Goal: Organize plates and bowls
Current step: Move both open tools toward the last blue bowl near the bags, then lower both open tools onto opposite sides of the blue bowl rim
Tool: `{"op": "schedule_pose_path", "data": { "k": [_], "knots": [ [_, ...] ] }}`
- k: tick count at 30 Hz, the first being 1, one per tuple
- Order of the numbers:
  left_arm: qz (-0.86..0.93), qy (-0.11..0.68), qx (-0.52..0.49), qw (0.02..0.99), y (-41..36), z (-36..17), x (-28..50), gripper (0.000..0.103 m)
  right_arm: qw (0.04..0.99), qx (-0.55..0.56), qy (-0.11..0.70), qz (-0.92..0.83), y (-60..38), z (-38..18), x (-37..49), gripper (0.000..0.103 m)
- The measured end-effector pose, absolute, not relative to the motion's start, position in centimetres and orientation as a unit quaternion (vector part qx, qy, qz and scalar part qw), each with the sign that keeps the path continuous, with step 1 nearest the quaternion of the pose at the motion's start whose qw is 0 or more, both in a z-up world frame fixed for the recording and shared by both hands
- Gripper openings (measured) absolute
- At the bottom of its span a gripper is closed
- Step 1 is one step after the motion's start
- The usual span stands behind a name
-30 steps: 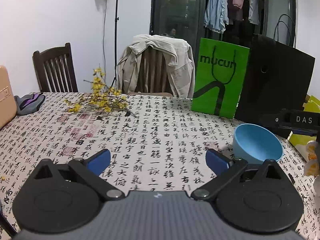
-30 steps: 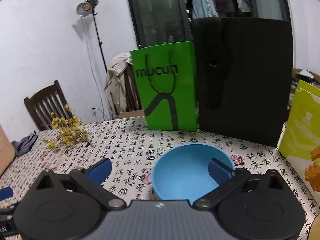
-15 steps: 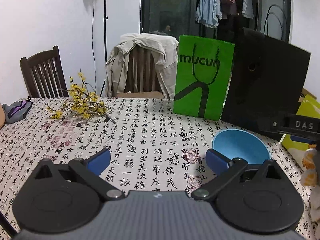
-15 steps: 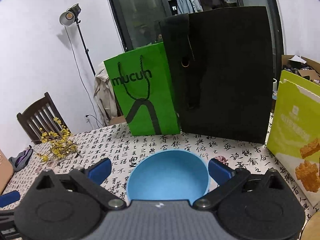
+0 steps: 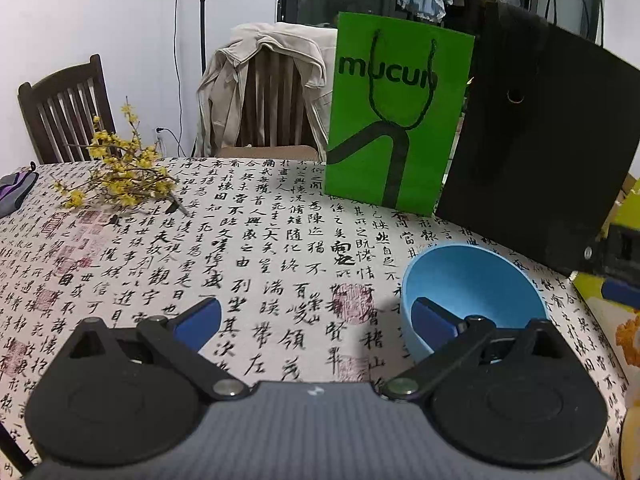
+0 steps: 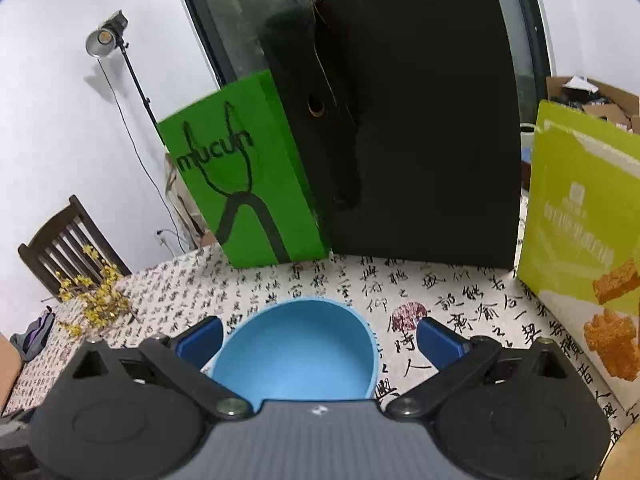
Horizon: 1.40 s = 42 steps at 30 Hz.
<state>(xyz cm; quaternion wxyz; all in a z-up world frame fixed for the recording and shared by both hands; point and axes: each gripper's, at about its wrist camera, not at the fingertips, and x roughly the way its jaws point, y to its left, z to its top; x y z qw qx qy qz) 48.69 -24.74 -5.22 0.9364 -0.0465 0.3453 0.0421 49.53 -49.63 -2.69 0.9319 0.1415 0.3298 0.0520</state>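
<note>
On the table [image 5: 248, 240], near its right edge, the bowl [image 6: 296, 348] is now framed closer between the spread fingers of the right gripper [image 6: 319, 338], so a grasp seems imminent, while the left gripper [image 5: 316, 322] is likewise held apart and empty.

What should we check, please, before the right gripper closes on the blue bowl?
1. Right gripper open: ok.
2. Blue bowl between its fingers: ok, though it sits nearer the left finger.
3. Fingers straddling the rim: cannot tell, depth unclear.
4. Left gripper open, holding nothing: ok.
5. Bowl empty: ok.
6. Black bag and green bag apart from the bowl: ok.
</note>
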Motion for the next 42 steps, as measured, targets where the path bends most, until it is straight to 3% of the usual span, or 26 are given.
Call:
{"op": "schedule_pose_path", "data": {
  "k": [42],
  "knots": [
    [0.099, 0.409, -0.009, 0.907, -29.8, -11.6, 57.9, 0.103, 0.884, 0.093, 0.457, -0.021, -49.2, -13.0, 56.6, 0.103]
  ]
}}
